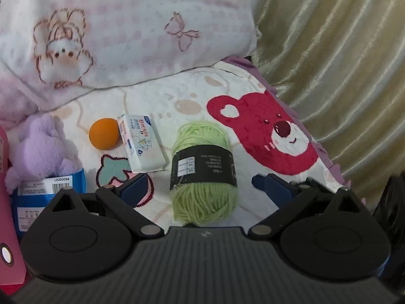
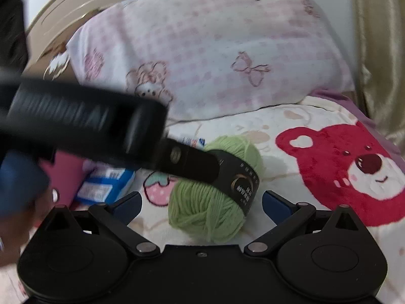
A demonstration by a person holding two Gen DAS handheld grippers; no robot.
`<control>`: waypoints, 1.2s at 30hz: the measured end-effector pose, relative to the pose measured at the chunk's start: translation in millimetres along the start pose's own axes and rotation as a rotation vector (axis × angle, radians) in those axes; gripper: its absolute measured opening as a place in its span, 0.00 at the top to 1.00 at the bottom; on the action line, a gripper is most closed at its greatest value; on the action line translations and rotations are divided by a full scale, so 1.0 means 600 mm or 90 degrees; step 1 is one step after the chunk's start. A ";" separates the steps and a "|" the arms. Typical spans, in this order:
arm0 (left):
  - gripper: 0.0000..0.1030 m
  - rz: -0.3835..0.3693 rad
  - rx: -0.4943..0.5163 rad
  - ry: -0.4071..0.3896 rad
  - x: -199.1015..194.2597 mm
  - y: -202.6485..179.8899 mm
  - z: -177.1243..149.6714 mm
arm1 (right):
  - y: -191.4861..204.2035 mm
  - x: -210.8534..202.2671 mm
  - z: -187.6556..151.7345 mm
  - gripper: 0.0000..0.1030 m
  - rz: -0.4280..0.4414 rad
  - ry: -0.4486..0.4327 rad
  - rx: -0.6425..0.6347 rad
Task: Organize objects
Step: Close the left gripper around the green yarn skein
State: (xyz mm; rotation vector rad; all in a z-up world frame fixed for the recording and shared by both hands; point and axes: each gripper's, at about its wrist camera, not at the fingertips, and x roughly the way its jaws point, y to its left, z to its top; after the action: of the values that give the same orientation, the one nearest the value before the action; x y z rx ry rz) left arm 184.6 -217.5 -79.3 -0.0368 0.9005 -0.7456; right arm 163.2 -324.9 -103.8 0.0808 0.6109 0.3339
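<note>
We find both the left gripper [image 1: 200,185] and right gripper [image 2: 202,202] open, straddling the yarn [image 1: 202,169] mid-blanket [image 1: 253,96], pads clear.

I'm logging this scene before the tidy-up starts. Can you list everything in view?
Yarn skein: one, light green with black label, centre of blanket.
Tissue pack: one, white, left of yarn.
Ball: one, orange, left of tissue pack.
Plush toy: one, lilac, far left.
Box: one, blue, below plush.
Pillow: one, pink-white, behind.
Blanket: one, cream with red bear.
Curtain: gold, right.
Left tongs: open.
Right tongs: open.
</note>
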 end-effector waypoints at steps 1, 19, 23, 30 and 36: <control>0.08 -0.005 -0.014 -0.003 0.000 0.007 0.002 | -0.002 0.003 -0.003 0.05 0.001 0.001 0.000; 0.45 -0.042 -0.169 0.033 0.059 0.040 -0.011 | -0.062 0.040 -0.007 0.25 0.044 0.067 0.176; 0.45 -0.038 -0.151 0.020 0.061 0.036 -0.005 | -0.058 0.042 -0.007 0.15 0.017 0.064 0.162; 0.52 -0.027 -0.185 0.029 0.080 0.044 -0.015 | -0.066 0.055 -0.008 0.27 0.038 0.077 0.156; 0.56 -0.005 -0.176 0.019 0.090 0.032 -0.020 | -0.055 0.060 -0.013 0.32 0.019 0.063 0.115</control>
State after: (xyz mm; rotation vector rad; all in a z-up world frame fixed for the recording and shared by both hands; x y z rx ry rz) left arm 208.0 -232.5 -131.1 -0.2737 1.0279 -0.6261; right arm 195.9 -344.0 -135.7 0.2476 0.7383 0.3125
